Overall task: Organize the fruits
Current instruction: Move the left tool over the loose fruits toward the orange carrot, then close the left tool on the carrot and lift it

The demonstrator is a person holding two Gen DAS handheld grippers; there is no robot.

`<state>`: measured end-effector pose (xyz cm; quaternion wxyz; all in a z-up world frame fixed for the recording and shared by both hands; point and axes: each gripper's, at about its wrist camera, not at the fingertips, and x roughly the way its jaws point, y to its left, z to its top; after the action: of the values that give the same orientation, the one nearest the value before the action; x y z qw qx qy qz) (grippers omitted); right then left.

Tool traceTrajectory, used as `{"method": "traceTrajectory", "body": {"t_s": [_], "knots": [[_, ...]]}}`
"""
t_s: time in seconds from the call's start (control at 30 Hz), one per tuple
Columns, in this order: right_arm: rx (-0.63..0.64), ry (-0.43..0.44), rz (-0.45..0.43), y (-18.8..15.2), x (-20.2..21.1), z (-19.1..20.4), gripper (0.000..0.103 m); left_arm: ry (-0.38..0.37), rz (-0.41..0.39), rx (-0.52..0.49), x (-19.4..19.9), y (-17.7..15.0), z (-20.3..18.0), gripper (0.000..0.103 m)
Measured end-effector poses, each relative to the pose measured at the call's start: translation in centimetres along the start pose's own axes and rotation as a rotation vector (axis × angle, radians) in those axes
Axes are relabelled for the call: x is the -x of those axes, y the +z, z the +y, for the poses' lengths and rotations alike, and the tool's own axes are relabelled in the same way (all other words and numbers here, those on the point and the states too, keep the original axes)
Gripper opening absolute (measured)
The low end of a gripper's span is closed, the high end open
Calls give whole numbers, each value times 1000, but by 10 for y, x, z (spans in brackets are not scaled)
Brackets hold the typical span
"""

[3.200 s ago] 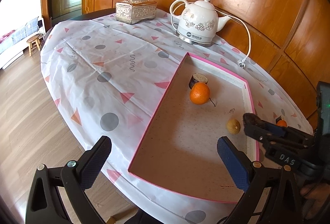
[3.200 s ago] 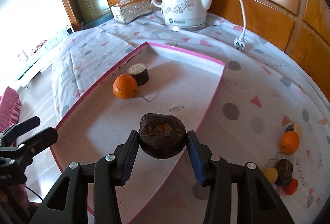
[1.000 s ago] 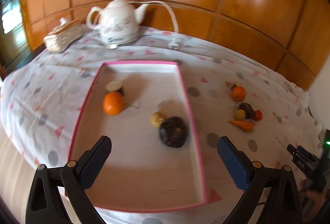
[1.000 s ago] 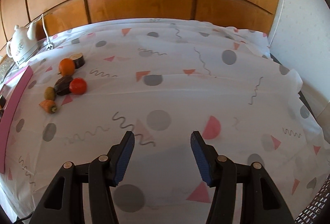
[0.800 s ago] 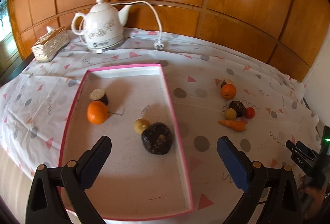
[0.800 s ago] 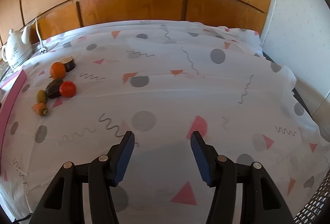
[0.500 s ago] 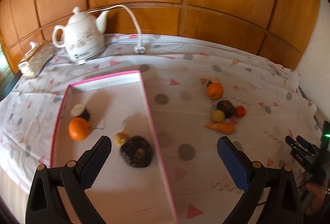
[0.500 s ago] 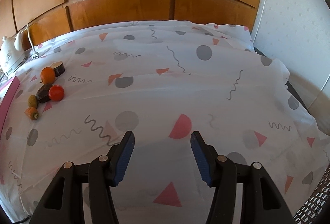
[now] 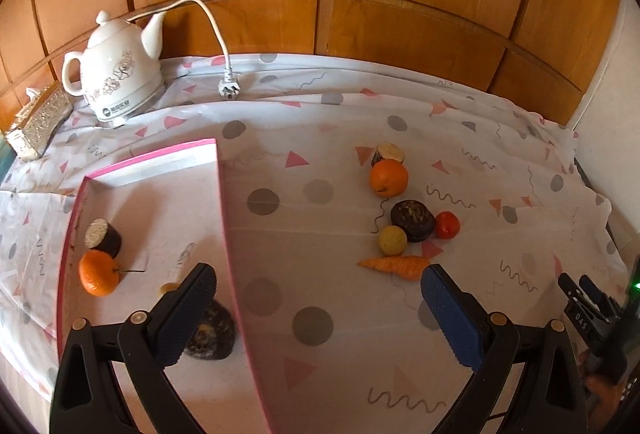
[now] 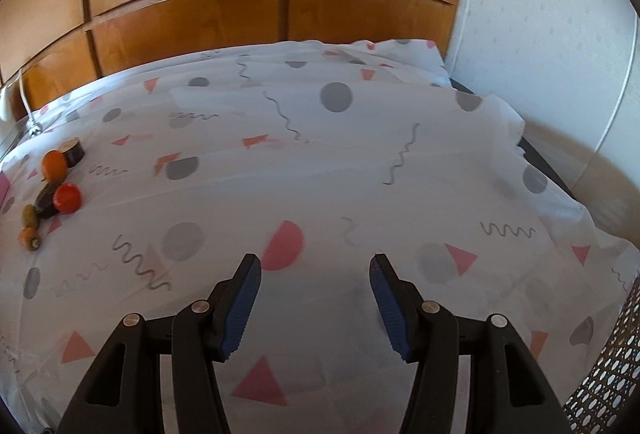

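Observation:
My left gripper (image 9: 316, 288) is open and empty, hovering over the cloth beside the pink-rimmed tray (image 9: 222, 194). The tray holds an orange (image 9: 98, 272), a dark cut piece (image 9: 102, 237) and a big dark fruit (image 9: 210, 334) partly hidden behind my left finger. A loose group lies ahead to the right: an orange (image 9: 388, 178), a dark round fruit (image 9: 412, 220), a small tomato (image 9: 447, 225), a yellow ball-shaped fruit (image 9: 393, 240) and a carrot (image 9: 394, 266). My right gripper (image 10: 316, 270) is open over bare cloth, the same group (image 10: 52, 186) far to its left.
A white kettle (image 9: 116, 82) with its cord and plug (image 9: 228, 88) stands at the back left, next to a tissue box (image 9: 36, 120). Wood panelling runs behind the table. The cloth's right edge (image 10: 560, 202) drops off by a white wall. A woven seat (image 10: 608, 374) shows at the lower right.
The left gripper has swung right, so the tray slid to the left of its view and the loose fruits came closer. The right view has also drifted right. Both jaws kept their spread.

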<state>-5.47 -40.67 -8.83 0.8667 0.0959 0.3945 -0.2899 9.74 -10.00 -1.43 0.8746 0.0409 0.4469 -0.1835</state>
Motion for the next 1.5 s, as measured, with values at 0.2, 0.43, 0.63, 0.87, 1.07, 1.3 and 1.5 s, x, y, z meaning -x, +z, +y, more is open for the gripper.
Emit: {"method": "traceTrajectory", "body": {"t_s": [0.2,0.43,0.63,0.87,1.07,1.3,1.5], "knots": [[-27,-19,14,-3,-6,-7,58,-16,19,54,-13,8,-1,102],[-28,-16,14,-3,-6,-7,58,-33,39,25,-26,15,-13,94],[-31,-13,14,-3,-7,-7,59,-89,94,-84,-39,1,-33,77],[-42,-14,12,-4,-9,-8,62,-112,117,-103,-59,-4,-50,79],[-47,-8,14,-4,-10,-8,62,-105,160,-118,-82,-9,-55,76],[-54,-9,11,-4,-11,-8,65,-116,99,-137,-86,-11,-53,64],[-55,-11,10,-4,-12,-8,66,-153,78,-115,-71,-13,-43,59]]}}
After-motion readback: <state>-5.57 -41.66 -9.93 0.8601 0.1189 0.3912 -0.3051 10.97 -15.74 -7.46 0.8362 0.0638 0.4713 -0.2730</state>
